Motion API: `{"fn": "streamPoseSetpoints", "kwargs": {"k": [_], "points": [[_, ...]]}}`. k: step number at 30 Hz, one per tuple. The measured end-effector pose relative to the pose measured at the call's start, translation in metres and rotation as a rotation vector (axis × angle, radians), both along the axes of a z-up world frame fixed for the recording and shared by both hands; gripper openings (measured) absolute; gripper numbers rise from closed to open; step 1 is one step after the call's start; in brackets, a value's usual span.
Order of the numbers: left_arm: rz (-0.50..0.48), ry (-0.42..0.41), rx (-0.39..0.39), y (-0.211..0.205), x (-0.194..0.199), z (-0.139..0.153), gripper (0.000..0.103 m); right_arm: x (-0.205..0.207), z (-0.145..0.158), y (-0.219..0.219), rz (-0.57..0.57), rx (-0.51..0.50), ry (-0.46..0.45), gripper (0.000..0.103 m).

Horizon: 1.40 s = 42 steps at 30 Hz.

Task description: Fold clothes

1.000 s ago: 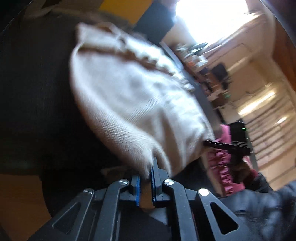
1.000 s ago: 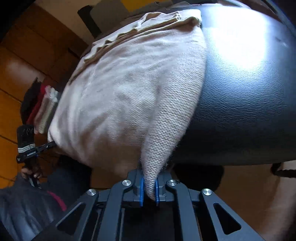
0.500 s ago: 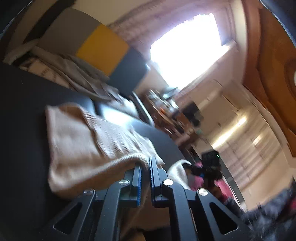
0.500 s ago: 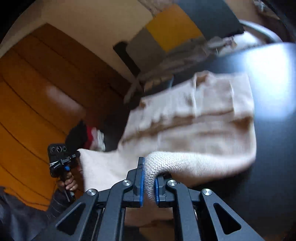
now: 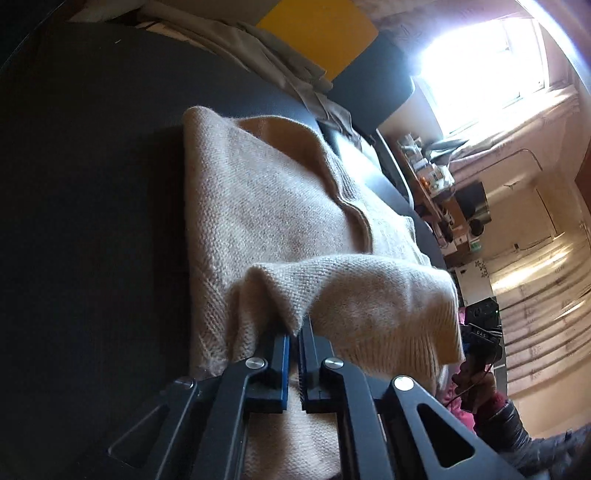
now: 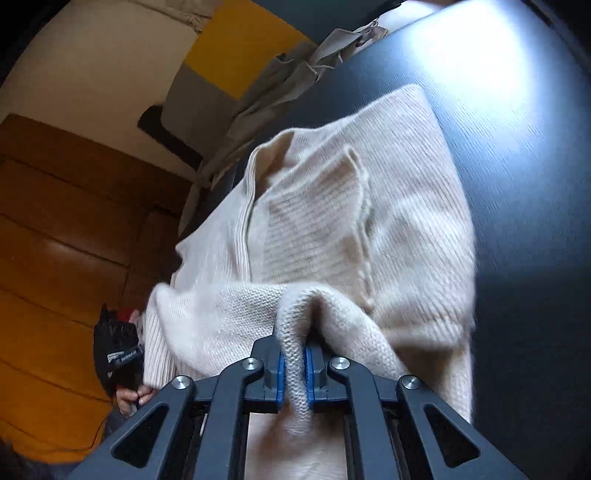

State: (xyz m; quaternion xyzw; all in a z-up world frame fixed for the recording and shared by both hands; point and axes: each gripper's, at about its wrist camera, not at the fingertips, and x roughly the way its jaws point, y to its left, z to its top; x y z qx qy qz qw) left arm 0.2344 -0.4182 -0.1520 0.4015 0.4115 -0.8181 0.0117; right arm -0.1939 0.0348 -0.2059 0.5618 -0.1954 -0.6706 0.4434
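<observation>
A cream knit sweater (image 5: pixel 266 214) lies on the black table (image 5: pixel 92 184), its near hem lifted and folded over the body. My left gripper (image 5: pixel 294 334) is shut on the sweater's hem at one near corner. In the right wrist view the same sweater (image 6: pixel 369 229) shows its ribbed placket and collar. My right gripper (image 6: pixel 294 354) is shut on a thick roll of the hem at the other near corner. The other gripper shows at the edge of each view, at the right of the left wrist view (image 5: pixel 480 339) and at the left of the right wrist view (image 6: pixel 118 362).
A pile of grey-beige clothes (image 5: pixel 280 62) lies at the far side of the table, also in the right wrist view (image 6: pixel 280 85). Yellow and grey cushions (image 5: pixel 325 33) sit behind it. A cluttered shelf (image 5: pixel 436 177) and bright window (image 5: pixel 480 62) lie to the right.
Both grippers have lifted the sweater's hanging lower part up from the table's front edge and carried it forward over the body lying on the table. Both stay shut on the hem.
</observation>
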Motion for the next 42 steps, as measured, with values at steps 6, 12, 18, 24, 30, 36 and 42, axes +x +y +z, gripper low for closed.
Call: {"fn": "streamPoseSetpoints", "kwargs": {"k": [6, 12, 18, 24, 30, 36, 42], "points": [[0.019, -0.009, 0.016, 0.014, 0.031, 0.007, 0.005, 0.045, 0.0, 0.02, -0.003, -0.032, -0.067, 0.01], [0.09, 0.111, 0.062, 0.022, 0.054, 0.031, 0.029, 0.066, 0.029, 0.021, 0.025, -0.107, -0.014, 0.069], [0.06, 0.102, 0.03, 0.039, 0.061, 0.029, 0.039, 0.093, 0.023, 0.015, 0.097, -0.089, 0.013, 0.075], [0.031, 0.078, -0.015, 0.042, 0.075, 0.023, 0.043, 0.1, 0.016, 0.017, 0.134, -0.123, 0.035, 0.088], [-0.019, 0.04, -0.075, 0.047, 0.053, 0.025, 0.029, 0.108, 0.023, 0.0, 0.17, -0.072, 0.063, 0.103], [-0.036, 0.071, -0.011, 0.043, 0.05, 0.019, 0.001, 0.108, 0.031, -0.005, 0.139, 0.049, 0.083, 0.01], [-0.053, 0.315, 0.144, 0.025, 0.058, 0.05, 0.001, 0.095, 0.071, 0.005, 0.182, 0.009, 0.142, 0.011]]}}
